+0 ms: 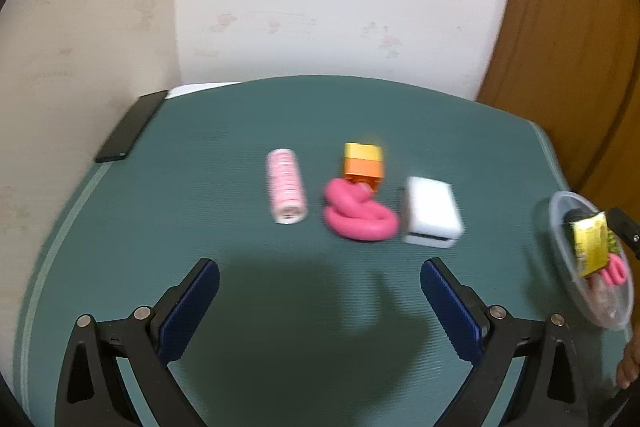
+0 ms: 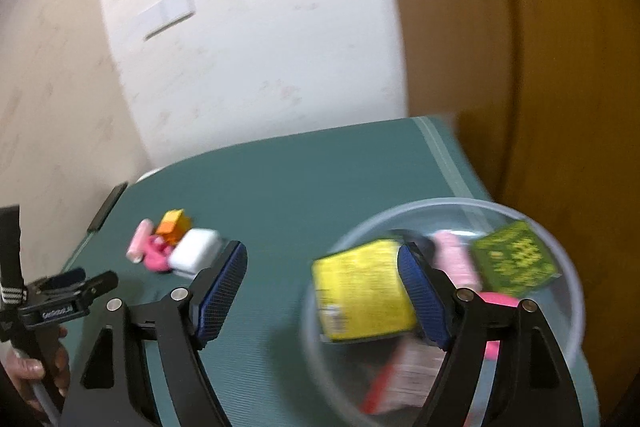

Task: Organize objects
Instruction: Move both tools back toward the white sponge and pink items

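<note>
The left gripper [image 1: 320,277] hangs above the green-covered table [image 1: 240,115] with its blue-padded jaws spread wide and nothing between them. Ahead of it, near the middle of the table, four things sit in a loose row: a pink roll [image 1: 286,187] lying on its side at the left, a coiled pink band [image 1: 360,213] beside it, a yellow and orange block [image 1: 363,163] just behind the band and touching it, and a white box [image 1: 432,213] at the right, just beside the band. A dark flat slab [image 1: 130,127] lies along the far left edge of the table. The right gripper [image 2: 322,285] is also released, jaws wide apart, one finger reaching over the rim of a clear plastic bowl [image 2: 568,267] that stands near the right edge of the table. Inside the bowl lie a yellow packet [image 2: 362,293], a green packet [image 2: 514,259], a second pink roll [image 2: 456,259] between them, and some bright pink piece [image 2: 498,301] partly hidden by the finger; the rest is too blurred to name
</note>
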